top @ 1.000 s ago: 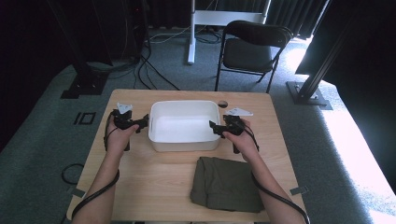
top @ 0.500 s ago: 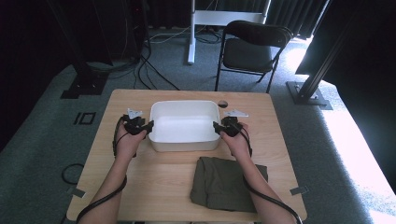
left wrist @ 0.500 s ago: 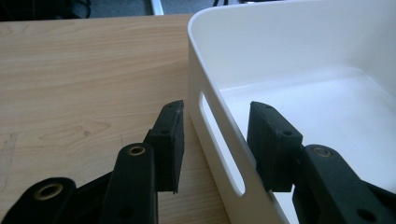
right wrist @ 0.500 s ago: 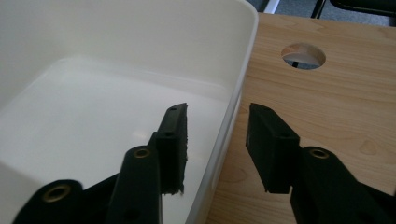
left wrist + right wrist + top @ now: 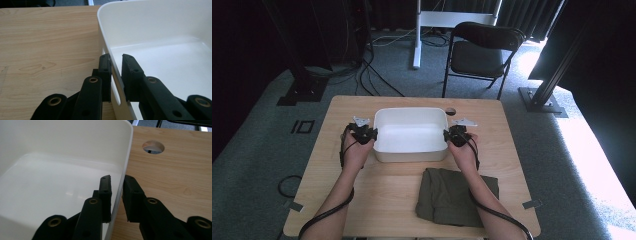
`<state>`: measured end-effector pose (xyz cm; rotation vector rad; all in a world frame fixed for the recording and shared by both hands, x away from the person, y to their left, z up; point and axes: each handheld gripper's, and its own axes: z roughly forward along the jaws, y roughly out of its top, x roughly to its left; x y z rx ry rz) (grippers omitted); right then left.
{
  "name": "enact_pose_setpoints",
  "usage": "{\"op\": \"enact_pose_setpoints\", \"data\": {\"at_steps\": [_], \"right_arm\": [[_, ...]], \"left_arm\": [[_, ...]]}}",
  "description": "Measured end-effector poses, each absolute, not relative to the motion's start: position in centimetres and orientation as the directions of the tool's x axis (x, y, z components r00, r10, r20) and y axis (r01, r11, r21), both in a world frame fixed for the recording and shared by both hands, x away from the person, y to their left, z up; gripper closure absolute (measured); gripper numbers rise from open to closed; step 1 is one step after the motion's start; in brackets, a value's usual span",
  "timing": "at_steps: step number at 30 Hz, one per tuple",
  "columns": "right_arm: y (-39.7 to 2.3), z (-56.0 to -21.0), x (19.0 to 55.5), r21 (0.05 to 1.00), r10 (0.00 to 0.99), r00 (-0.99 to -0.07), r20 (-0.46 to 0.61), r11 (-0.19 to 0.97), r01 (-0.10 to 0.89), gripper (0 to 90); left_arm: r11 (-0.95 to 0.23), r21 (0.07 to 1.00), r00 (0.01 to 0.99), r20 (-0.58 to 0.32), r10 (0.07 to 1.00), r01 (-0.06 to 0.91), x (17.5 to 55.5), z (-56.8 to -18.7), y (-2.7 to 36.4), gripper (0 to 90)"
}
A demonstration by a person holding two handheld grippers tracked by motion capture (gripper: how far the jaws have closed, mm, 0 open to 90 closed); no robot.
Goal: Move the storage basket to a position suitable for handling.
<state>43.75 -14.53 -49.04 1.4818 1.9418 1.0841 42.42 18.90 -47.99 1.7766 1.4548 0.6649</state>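
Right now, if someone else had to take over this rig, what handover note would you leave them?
Left gripper: jaws straddle the left wall of the white plastic tub, one outside, one inside; a small gap shows at the inner jaw, so a firm clamp is uncertain.
Right gripper: jaws straddle the tub's right wall the same way, with slight gaps.
Things: the tub is empty and rests mid-table. A folded olive-green cloth lies on the wooden table in front of it, apart from it.
Done: both grippers set on opposite walls.
Left: probably close fully, then lift or shift the tub; the cloth is untouched.

No readable text, label or number appears anywhere.
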Motion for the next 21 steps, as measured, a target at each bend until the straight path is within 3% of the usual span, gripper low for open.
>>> {"op": "enact_pose_setpoints", "data": {"at_steps": [21], "right_arm": [[-19.8, -48.9, 44.0, 0.802, 0.972, -0.223, 0.072, 0.077, 0.593, 81.5]], "left_arm": [[-0.112, 0.790, 0.269, -0.069, 0.961, 0.603, 43.6, -47.9, 13.1, 79.1]]}}
